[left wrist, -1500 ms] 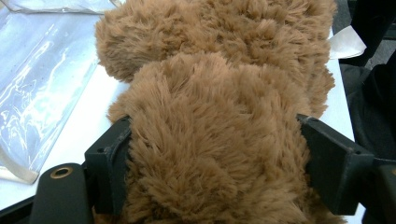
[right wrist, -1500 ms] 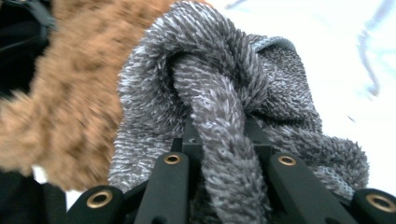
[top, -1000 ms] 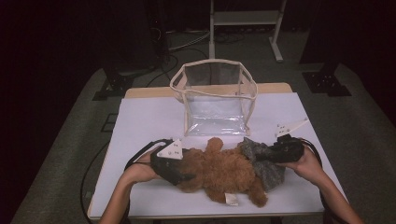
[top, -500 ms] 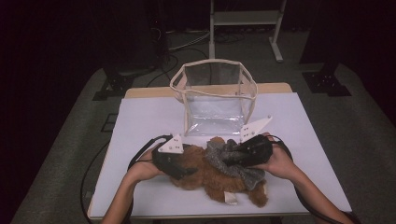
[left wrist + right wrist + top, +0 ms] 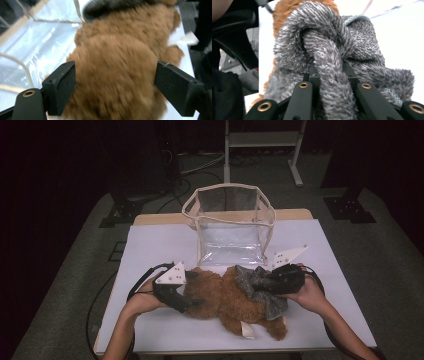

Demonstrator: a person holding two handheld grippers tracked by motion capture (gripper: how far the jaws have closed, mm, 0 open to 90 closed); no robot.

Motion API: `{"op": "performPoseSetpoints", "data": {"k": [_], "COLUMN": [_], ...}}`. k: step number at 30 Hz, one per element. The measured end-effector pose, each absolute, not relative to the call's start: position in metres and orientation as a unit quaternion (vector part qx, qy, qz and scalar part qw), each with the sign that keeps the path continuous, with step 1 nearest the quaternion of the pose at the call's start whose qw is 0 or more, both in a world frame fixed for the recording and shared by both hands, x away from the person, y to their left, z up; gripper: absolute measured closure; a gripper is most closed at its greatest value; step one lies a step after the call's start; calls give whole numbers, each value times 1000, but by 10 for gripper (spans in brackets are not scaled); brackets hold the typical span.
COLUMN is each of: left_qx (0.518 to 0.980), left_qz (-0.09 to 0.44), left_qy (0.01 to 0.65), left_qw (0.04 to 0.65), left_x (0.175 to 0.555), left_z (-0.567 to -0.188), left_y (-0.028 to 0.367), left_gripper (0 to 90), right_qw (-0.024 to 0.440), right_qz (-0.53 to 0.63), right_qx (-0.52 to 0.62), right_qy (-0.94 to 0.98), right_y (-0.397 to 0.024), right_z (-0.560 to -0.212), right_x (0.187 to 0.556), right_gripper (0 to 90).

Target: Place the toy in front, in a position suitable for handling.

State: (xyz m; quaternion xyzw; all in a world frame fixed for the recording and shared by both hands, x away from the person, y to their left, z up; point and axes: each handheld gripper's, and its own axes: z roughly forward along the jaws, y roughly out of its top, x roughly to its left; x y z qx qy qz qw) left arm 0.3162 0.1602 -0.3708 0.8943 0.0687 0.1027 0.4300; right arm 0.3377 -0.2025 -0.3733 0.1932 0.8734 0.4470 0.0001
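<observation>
A brown plush toy (image 5: pixel 220 297) lies on its side at the front of the white table (image 5: pixel 150 240), with a white tag (image 5: pixel 247 330) near its legs. A grey fuzzy knit garment (image 5: pixel 257 285) is draped over its middle. My right gripper (image 5: pixel 267 282) is shut on a thick fold of that garment (image 5: pixel 329 45), and its jaws (image 5: pixel 330 72) pinch the fold tightly. My left gripper (image 5: pixel 192 292) is at the toy's head end. Its jaws (image 5: pixel 115 92) stand wide, with brown fur (image 5: pixel 117 65) bulging between them and pressing against both pads.
A clear plastic bag with cream trim (image 5: pixel 230 227) stands open-topped just behind the toy, at the table's middle. Cables trail from both grippers over the table's front corners. A metal stand (image 5: pixel 262 140) rises on the floor beyond the table.
My right gripper carried the grey garment left across the toy's body, then eased back a little to the right. The left gripper has stayed at the toy's head.
</observation>
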Motion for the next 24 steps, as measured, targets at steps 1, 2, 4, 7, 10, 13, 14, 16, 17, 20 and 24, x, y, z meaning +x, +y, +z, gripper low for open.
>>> {"op": "performPoseSetpoints", "data": {"k": [1,2,4,7,10,13,14,16,17,20,24], "left_qx": [896,899,900,899,895,893,890,888,887,884,884], "left_qz": [98,98,109,120,117,121,120,119,120,120,120], "left_qy": [69,66,68,74,84,89,95,104,105,121,125], "left_qw": [427,422,416,415,421,424,429,433,433,435,434], "left_x": [316,316,317,321,325,327,328,331,332,335,335], "left_z": [-374,-377,-382,-384,-386,-387,-388,-390,-390,-392,-393], "left_y": [161,161,158,155,155,157,156,157,157,157,157], "left_gripper": [175,178,183,207,209,214,214,213,213,205,202], "right_qw": [-2,1,1,-1,3,8,7,4,1,-7,-10], "right_qz": [450,450,452,462,462,456,455,450,450,453,465], "right_qx": [197,202,213,226,238,252,255,260,262,258,238], "right_qy": [871,870,866,858,854,854,853,854,854,853,853], "right_y": [-206,-209,-216,-227,-237,-250,-253,-258,-260,-262,-257], "right_z": [-375,-376,-379,-384,-387,-392,-395,-399,-401,-403,-395], "right_x": [340,341,341,339,336,331,329,325,321,312,301], "right_gripper": [745,745,743,743,744,744,745,745,746,747,746]}}
